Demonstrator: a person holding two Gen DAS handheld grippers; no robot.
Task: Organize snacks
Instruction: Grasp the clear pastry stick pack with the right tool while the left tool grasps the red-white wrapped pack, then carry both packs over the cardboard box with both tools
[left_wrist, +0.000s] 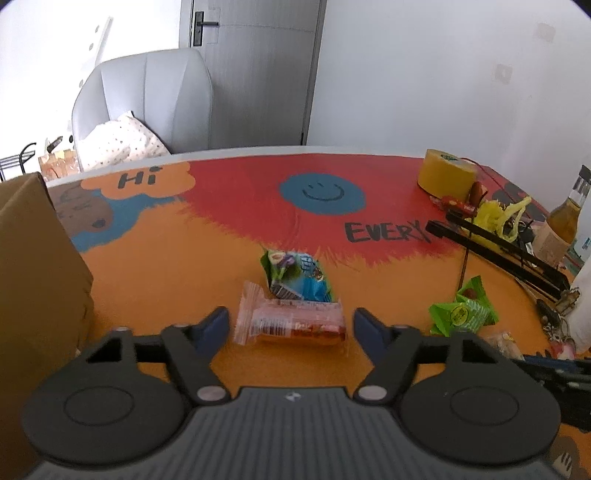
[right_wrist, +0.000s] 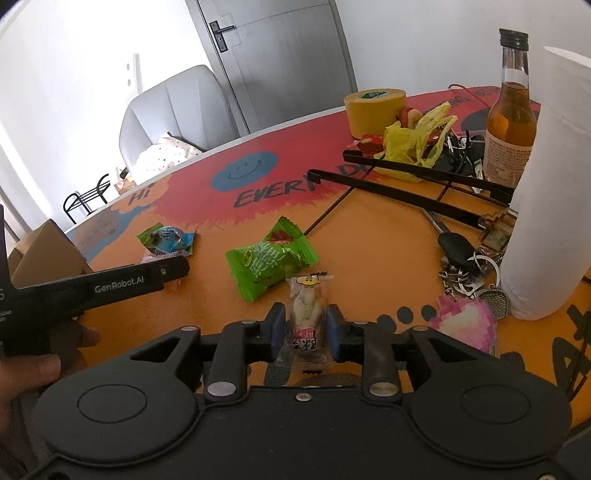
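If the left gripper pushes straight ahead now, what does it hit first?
The left gripper, open, would first meet the clear orange-filled snack packet lying crosswise between its fingers; the green-blue packet sits just beyond.

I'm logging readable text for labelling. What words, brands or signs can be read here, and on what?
"Hi": on the tablecloth, in its orange cloud.
"EVERY": on the tablecloth, partly cut off by black tongs.
"GenRobot.AI": on the left gripper, seen by the right wrist camera.
Print on the snack packets, bottle label and tape roll: too small or blurred.
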